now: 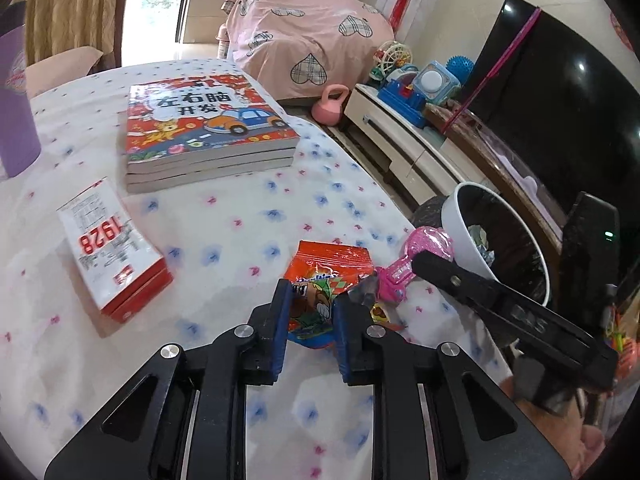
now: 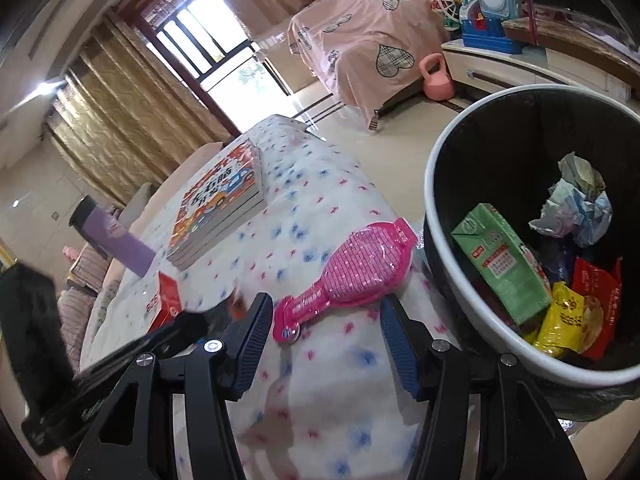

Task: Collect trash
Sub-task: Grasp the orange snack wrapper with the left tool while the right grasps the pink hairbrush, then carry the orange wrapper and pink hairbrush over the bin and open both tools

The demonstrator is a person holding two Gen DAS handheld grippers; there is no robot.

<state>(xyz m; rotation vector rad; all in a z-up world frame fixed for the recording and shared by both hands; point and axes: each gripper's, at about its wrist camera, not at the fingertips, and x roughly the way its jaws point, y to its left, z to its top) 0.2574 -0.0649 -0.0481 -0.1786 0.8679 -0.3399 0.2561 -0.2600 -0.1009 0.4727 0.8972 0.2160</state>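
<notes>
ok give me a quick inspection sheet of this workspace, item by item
surface: table under a white cloth with blue and pink flowers
job's things: orange snack wrapper between the left tongs, which are shut on it; trash bin beside the table edge, holding a green carton, crumpled paper and yellow and red wrappers
clutter: stack of children's books, red and white 1928 box, pink packaged hairbrush, purple cup
grippers: right tongs open, empty, just short of the hairbrush handle
cables: nothing seen
surroundings: pink heart-print cover, pink kettlebell, toys on a TV cabinet, curtains
</notes>
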